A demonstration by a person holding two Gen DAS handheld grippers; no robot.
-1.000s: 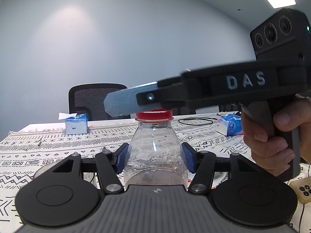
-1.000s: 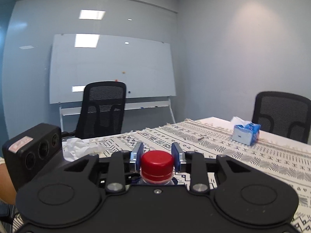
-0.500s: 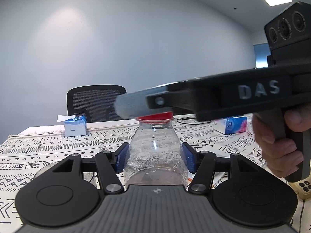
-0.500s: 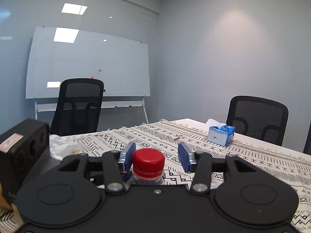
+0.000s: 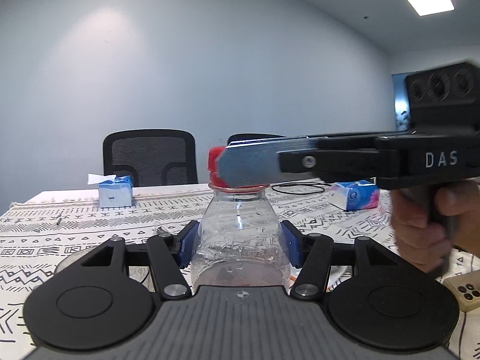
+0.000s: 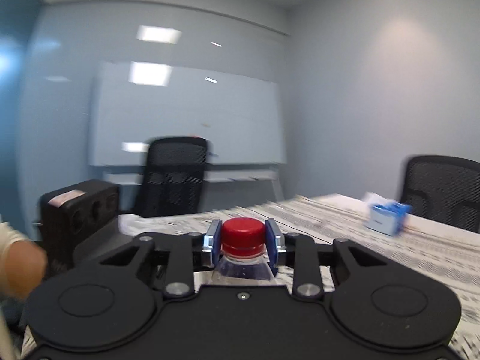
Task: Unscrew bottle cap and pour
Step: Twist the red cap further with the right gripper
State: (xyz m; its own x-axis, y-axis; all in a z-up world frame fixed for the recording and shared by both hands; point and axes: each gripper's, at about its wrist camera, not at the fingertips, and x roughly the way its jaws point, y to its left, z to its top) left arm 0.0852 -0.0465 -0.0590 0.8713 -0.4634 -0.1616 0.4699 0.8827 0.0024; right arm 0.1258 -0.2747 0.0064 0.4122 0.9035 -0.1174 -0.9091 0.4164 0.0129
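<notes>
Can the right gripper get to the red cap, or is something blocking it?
Yes, it looks that way. The right gripper is already shut on the red cap, a blue finger pressed on each side. Nothing sits in between. The left gripper holds the bottle lower down, out of the way.

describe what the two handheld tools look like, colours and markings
Both are black plastic. The left tool has blue ribbed pads, two round discs on its body and silver pivot screws. The right tool has grey metal fingers with blue pads, white "DAS" lettering on its side, a pistol handle and a black three-lens camera block on top.
</notes>
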